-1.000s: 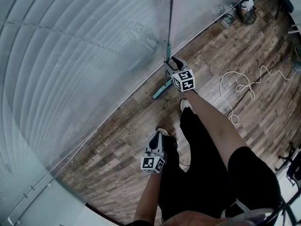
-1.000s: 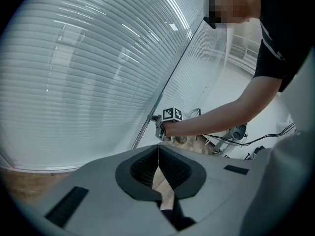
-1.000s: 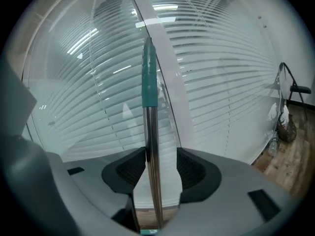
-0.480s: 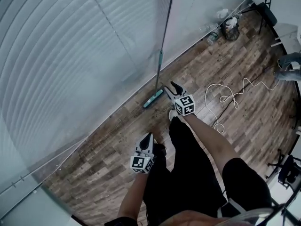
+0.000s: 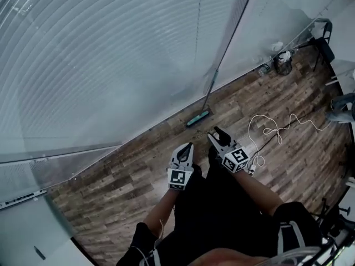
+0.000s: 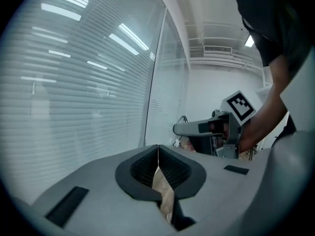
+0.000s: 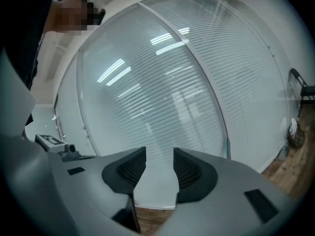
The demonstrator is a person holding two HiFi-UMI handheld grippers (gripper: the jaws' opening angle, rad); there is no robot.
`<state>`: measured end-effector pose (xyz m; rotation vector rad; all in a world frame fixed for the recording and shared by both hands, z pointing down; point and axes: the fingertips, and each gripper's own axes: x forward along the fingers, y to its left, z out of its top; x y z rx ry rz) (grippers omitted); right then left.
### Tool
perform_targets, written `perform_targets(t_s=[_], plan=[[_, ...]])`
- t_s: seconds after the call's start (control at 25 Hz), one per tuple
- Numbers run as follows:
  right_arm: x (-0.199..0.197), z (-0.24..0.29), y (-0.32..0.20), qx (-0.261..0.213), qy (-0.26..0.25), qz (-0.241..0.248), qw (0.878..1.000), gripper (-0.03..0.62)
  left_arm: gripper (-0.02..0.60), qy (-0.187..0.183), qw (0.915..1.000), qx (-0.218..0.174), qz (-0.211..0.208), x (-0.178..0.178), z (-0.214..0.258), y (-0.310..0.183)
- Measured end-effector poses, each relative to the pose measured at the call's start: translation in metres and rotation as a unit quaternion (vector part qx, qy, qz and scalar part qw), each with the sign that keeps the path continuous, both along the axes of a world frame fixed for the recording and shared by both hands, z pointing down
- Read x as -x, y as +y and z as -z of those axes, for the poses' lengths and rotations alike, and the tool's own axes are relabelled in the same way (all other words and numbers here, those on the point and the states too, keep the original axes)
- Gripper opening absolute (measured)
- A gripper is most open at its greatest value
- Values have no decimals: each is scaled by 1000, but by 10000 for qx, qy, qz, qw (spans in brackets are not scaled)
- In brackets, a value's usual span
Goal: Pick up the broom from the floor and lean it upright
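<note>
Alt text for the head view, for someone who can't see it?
The broom leans upright against the glass wall, its head on the wood floor. The left hand-held gripper and right hand-held gripper hang empty nearby, apart from it.

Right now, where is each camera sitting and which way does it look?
Head view: on the person's head, facing steeply down at the floor and the broom leaning on the blinds wall; arms, legs, left tool and right tool show.
Left gripper view: on the left tool, looking along its shut jaws at the blinds wall; the right tool and an arm show.
Right gripper view: on the right tool, looking past its open jaws at that wall; dark clothing shows at left.
Shared: all three see the wall.
</note>
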<state>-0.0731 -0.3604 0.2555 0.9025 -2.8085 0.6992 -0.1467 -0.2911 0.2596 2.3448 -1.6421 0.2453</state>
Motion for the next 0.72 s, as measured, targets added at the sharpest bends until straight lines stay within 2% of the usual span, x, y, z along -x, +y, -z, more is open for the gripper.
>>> perform_targets(t_s=[0.08,0.16,0.24,0.36,0.44,0.52,0.6,0.72], plan=[[9,32,24,-413,152,462,9980,183,18,-40,9997,-225,-4,-1,39,4],[8,61,45,-765,232,757,9939,180,18,350,9990,-276,27,-8,71,13],[9,93,54,-999,97,875,9911,141,18,690,9967,-421,89,-9,103,15],[11,131,50,-1202,-165,955,9880,120,18,802,9938,-690,338,2,140,6],[11,147,51,-1300,-305,943,9865,117,18,923,9910,-749,618,11,151,7],[11,164,55,-1365,-492,895,9854,80,18,1066,9883,-725,821,16,156,13],[12,180,59,-1371,-592,843,9852,49,18,1105,9879,-722,815,14,162,18],[17,201,63,-1250,-658,796,9868,25,18,1022,9886,-932,594,8,176,19]])
